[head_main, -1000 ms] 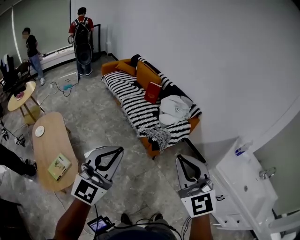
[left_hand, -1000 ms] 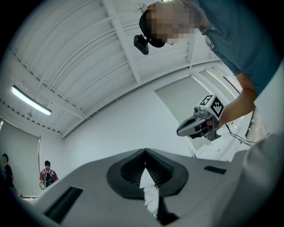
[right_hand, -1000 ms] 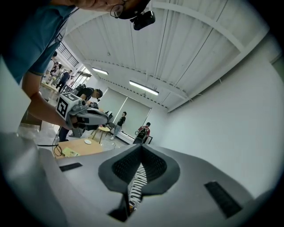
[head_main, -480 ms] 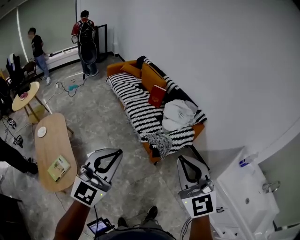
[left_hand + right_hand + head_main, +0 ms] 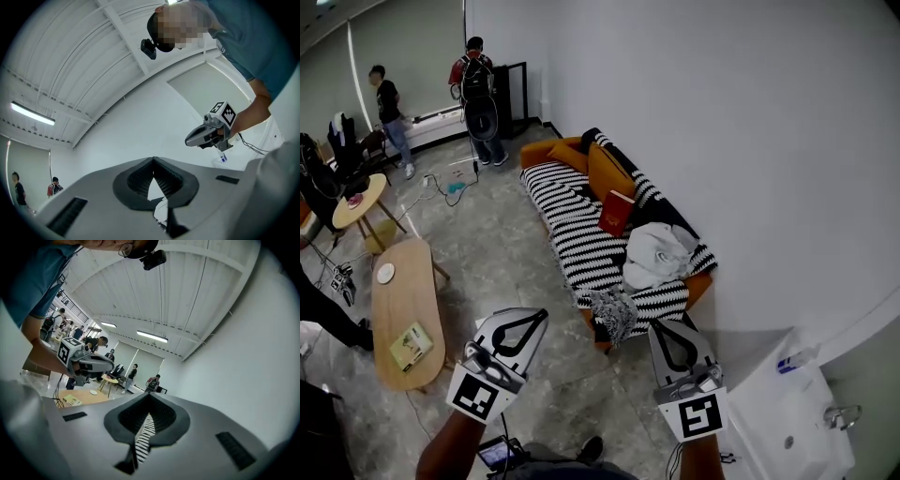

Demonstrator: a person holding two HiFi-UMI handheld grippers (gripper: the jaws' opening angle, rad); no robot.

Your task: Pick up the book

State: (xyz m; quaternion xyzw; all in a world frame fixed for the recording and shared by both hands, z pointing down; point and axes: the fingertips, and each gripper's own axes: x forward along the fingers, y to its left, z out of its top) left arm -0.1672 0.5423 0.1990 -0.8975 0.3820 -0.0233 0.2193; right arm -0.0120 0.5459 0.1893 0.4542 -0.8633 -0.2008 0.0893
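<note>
The person carries both tools low and side by side in front, and both are empty. The left hand-held gripper (image 5: 540,315) has its jaws pressed together with nothing between them, and the right hand-held gripper (image 5: 660,325) is likewise closed on nothing. I judge this a travelling posture, since nothing within reach needs a grip, and the jaws must spread before any grasp.

The likeliest target is a red hardcover book (image 5: 617,212). It stands on the seat of the orange sofa with a black-and-white striped cover (image 5: 572,220), leaning against the orange back cushion (image 5: 605,173). Its cover faces the room and its top edge is free to pinch. A crumpled white cloth (image 5: 654,253) lies on the seat near it, on the person's side. The book is well apart from both grippers, beyond their tips and roughly between the lines they point along.

A second, yellow-green book (image 5: 411,346) lies flat on the low oval wooden counter (image 5: 394,305), off to the left gripper's left; I cannot tell for sure which one is meant
</note>
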